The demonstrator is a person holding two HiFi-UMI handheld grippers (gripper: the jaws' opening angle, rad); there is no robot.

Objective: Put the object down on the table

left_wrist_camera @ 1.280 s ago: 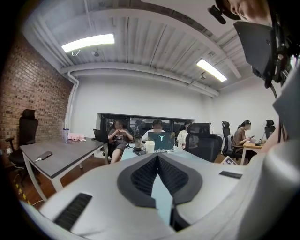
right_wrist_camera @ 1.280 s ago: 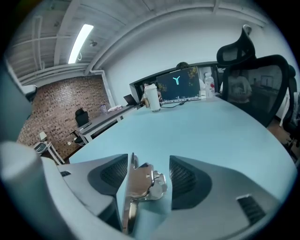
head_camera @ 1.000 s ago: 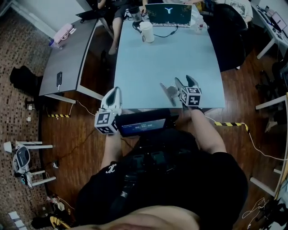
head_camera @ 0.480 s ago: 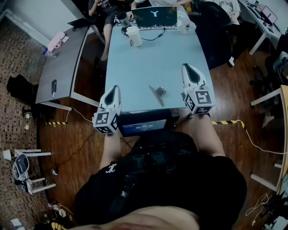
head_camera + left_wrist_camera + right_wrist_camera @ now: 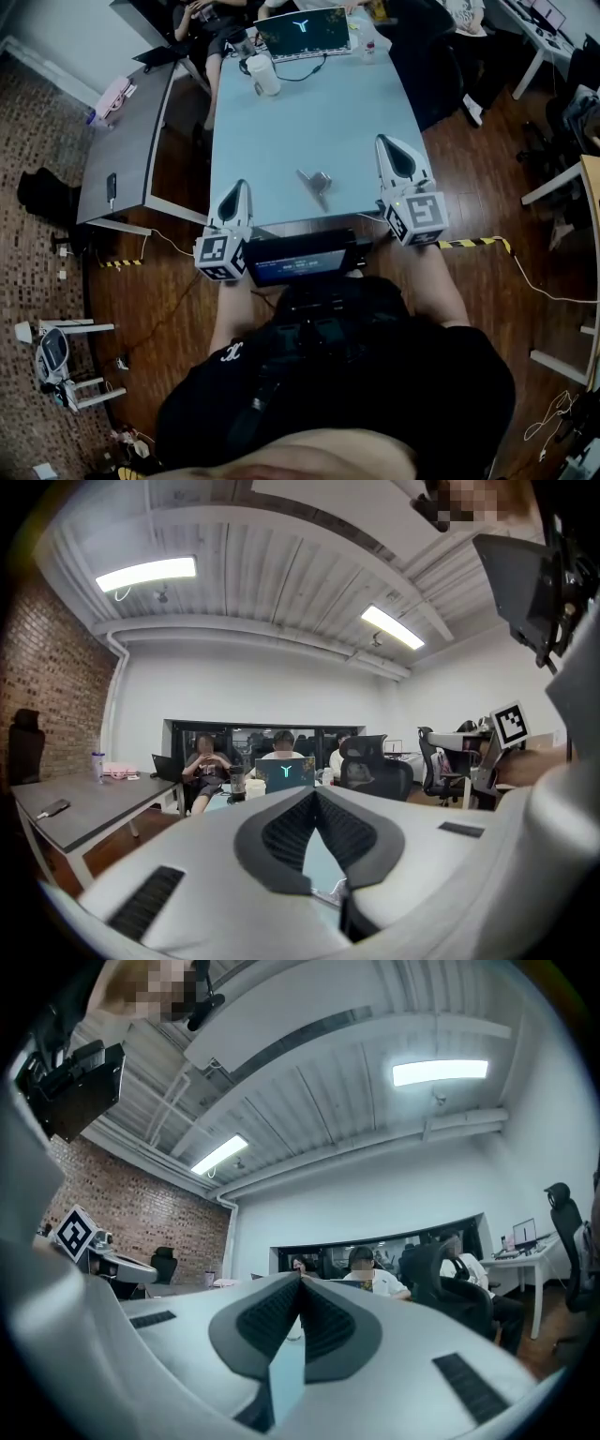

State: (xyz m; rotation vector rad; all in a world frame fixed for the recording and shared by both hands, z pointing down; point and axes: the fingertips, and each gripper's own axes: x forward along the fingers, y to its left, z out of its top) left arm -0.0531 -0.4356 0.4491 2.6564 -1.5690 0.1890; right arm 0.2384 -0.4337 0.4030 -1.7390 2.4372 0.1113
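Observation:
A small grey metal object (image 5: pixel 314 180), with a round end and a flat strip, lies on the light blue table (image 5: pixel 309 112) near its front edge, and neither gripper touches it. My right gripper (image 5: pixel 395 142) hangs to its right by the table's front right corner, jaws shut and empty; the right gripper view shows the pads meeting (image 5: pixel 301 1281). At the table's front left corner my left gripper (image 5: pixel 234 186) is also shut with nothing in it, its pads together (image 5: pixel 314 789) in the left gripper view.
A laptop (image 5: pixel 302 33), a white cup (image 5: pixel 263 74) and a cable sit at the table's far end, where people are seated. A grey side table (image 5: pixel 131 131) with a phone (image 5: pixel 112 185) stands to the left. A dark chair (image 5: pixel 427 56) is at the right.
My right gripper let go of the metal object, drew back to the right of it and shut its jaws. The object now lies alone on the table. The left gripper barely moved.

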